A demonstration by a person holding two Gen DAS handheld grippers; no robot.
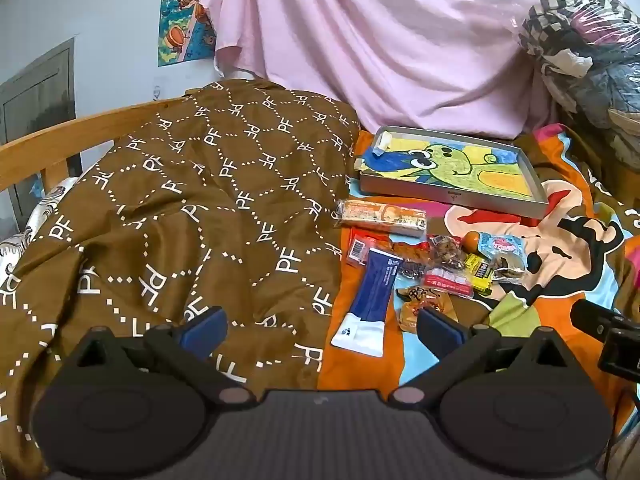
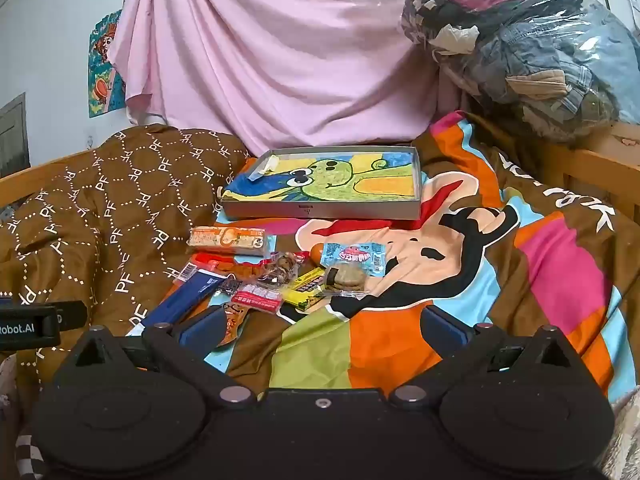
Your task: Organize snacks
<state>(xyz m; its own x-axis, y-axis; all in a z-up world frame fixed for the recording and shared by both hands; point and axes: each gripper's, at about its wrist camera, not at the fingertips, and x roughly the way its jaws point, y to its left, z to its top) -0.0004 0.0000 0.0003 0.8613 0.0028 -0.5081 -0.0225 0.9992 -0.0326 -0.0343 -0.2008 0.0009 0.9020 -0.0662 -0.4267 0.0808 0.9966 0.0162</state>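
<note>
A pile of snack packets lies on the colourful cartoon bedsheet: a long blue-and-white packet [image 1: 370, 294] [image 2: 186, 294], an orange biscuit bar [image 1: 380, 216] [image 2: 228, 241], a red packet [image 1: 448, 282] [image 2: 256, 299], a yellow packet [image 1: 482, 270] [image 2: 306, 288] and a light-blue packet [image 1: 502, 246] [image 2: 352, 258]. Beyond them sits a shallow grey tray [image 1: 456, 196] [image 2: 320, 211] lined with a green cartoon picture. My left gripper [image 1: 320, 326] is open and empty, just short of the pile. My right gripper [image 2: 320, 326] is open and empty, right of the pile.
A brown patterned quilt [image 1: 180, 208] [image 2: 100, 216] covers the left of the bed. A wooden bed rail [image 1: 80, 132] runs behind it. A pink cloth [image 1: 380, 40] hangs at the back. A plastic-wrapped clothes bundle [image 2: 520, 40] sits at the right.
</note>
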